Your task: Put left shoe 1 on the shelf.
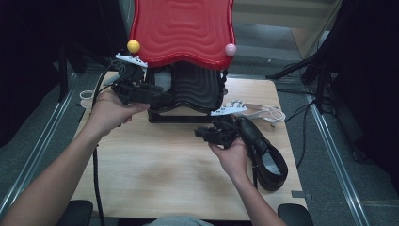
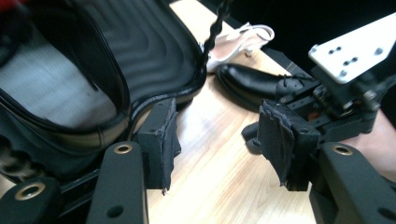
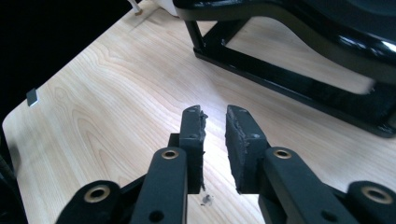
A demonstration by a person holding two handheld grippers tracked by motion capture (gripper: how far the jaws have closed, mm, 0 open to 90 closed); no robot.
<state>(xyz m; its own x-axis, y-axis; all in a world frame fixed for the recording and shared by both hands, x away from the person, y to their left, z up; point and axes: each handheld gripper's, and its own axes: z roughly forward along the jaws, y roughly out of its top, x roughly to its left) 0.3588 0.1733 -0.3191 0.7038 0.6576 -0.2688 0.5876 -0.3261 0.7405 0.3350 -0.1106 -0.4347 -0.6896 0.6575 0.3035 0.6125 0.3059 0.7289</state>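
Nearest, right gripper [image 3: 215, 126] low over bare desk [image 3: 116, 93], jaws nearly together, gripping nothing. Just right of it, black shoe [image 1: 263, 146] on its side. Farther left, left gripper [image 2: 215, 140] beside open red case [image 1: 183, 28], jaws wide apart, empty.

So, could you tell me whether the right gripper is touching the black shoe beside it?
Cannot tell. In the high view the right gripper overlaps the black shoe, with the hand covering where they meet, so neither contact nor gap shows plainly.
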